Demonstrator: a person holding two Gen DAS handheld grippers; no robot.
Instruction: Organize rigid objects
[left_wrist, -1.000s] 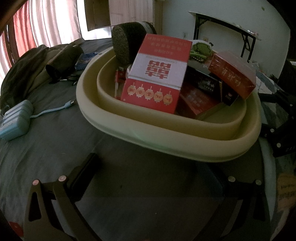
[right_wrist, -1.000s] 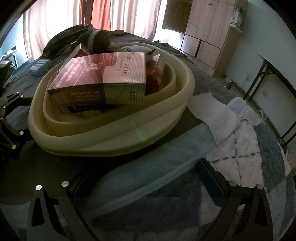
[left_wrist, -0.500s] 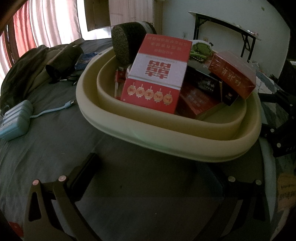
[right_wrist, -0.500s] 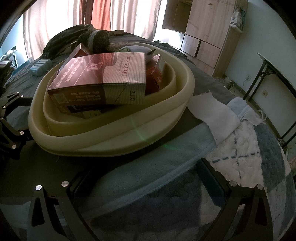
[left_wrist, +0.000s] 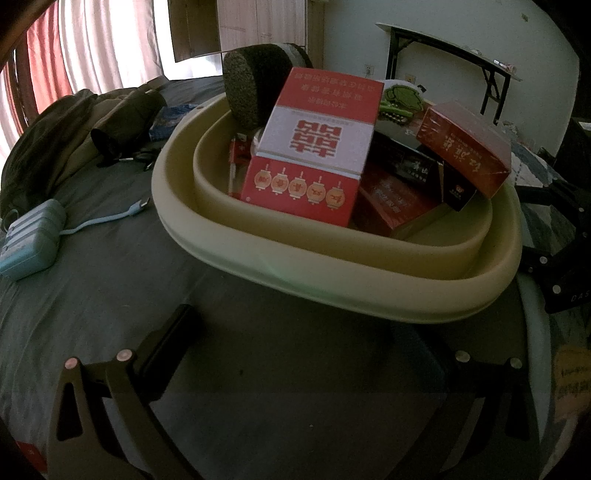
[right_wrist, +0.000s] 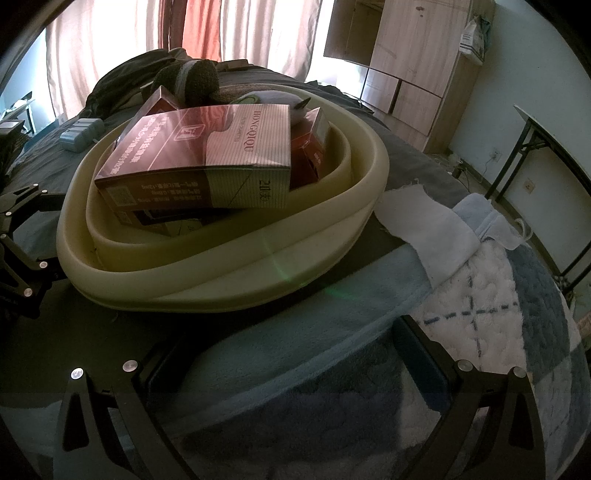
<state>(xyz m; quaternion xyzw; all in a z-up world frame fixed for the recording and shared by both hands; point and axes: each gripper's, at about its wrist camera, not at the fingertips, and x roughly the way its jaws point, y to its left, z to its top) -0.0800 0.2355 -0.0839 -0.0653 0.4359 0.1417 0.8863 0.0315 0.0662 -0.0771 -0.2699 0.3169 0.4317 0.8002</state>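
Boxes (left_wrist: 314, 147) piled in cream basin (left_wrist: 332, 280) on bed ahead of both fingers, left gripper (left_wrist: 295, 369) and right gripper (right_wrist: 291, 369) spread, empty; stage ambiguous, approach level, avoid toppling pile.

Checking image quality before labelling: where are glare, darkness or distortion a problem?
Left wrist view: curtains blown out, left gripper in dim shadow, green flare on the basin. Right wrist view: backlit window, flare streak on the rim, fisheye bends the wardrobe.
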